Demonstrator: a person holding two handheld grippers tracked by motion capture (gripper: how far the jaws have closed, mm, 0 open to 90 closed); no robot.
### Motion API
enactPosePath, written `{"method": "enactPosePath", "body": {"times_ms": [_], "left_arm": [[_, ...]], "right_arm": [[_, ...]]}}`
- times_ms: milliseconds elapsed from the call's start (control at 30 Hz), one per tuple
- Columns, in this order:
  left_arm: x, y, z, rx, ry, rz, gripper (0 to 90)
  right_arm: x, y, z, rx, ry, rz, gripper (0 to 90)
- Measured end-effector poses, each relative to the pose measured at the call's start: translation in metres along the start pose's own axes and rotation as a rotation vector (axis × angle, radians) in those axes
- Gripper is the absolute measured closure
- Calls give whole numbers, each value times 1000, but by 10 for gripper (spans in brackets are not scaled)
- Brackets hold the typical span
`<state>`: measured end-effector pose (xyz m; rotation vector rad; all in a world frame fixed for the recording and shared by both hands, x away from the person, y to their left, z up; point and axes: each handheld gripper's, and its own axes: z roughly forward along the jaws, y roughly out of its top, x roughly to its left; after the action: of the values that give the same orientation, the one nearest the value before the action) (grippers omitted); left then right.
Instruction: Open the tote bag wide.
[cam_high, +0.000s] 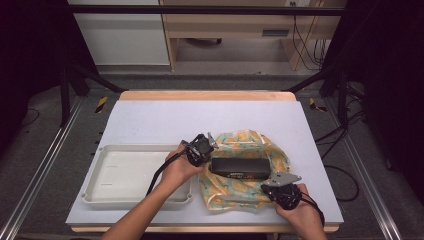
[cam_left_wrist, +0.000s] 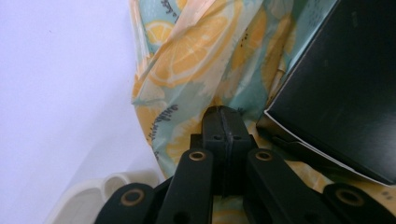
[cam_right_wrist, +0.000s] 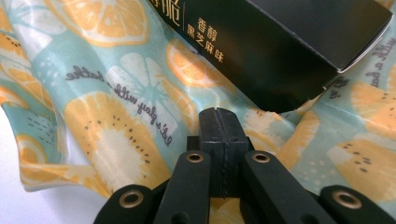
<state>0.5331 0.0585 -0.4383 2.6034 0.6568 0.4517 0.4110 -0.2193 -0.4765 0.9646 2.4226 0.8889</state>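
- High view: a fruit-print cloth lies rumpled on the pale table, at about five o'clock from the table's middle, with a black box lying lengthwise on its centre
- The cloth is thin and slightly glossy, pale teal with orange citrus slices, white slice outlines and small dark script lettering; its edges are folded and bunched up around the box, most of all at the twelve o'clock side
- The box is long, flat and matte black, with a thin white edge showing along its flaps; the right gripper view shows pale printed characters on its side
- Left gripper sits at the cloth's ten o'clock edge, just beside the box's left end; in the left gripper view its jaws are pressed together with no gap, their tip over the cloth and the box at two o'clock from it; I cannot tell whether any fabric is pinched
- Right gripper is at the cloth's four o'clock corner, near the table's front edge; in the right gripper view its jaws also meet flat, their tip just short of the box, with cloth spread beneath
- A shallow off-white tray rests at nine o'clock from the cloth, just beside the left hand; the right hand comes in at six o'clock
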Motion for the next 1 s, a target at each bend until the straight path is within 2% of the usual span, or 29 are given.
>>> {"method": "enactPosePath", "body": {"times_ms": [133, 333, 467, 567, 667, 733, 900, 1000], "left_arm": [[5, -2, 6, 29, -2, -8, 900], [4, -4, 7, 39, -7, -2, 900], [1, -5, -14, -22, -4, 0, 900], [-3, -10, -36, -102, -18, -18, 900], [-11, -13, -56, -168, -25, -16, 900], [-20, -17, -64, -209, -53, -20, 900], [-43, -27, -64, -216, -90, 9, 900], [-53, -31, -57, -198, -102, 19, 900]], "right_arm": [[0, -1, 0, -3, 5, 7, 900], [-1, -2, 0, -9, 9, 5, 900], [0, -1, -3, -29, 5, -2, 900], [-1, 1, -10, -79, -7, 5, 900], [-2, 4, -19, -133, -13, 14, 900], [-2, 7, -25, -163, -25, 16, 900], [-8, 12, -39, -212, -45, 24, 900], [-12, 16, -44, -222, -59, 24, 900]]}}
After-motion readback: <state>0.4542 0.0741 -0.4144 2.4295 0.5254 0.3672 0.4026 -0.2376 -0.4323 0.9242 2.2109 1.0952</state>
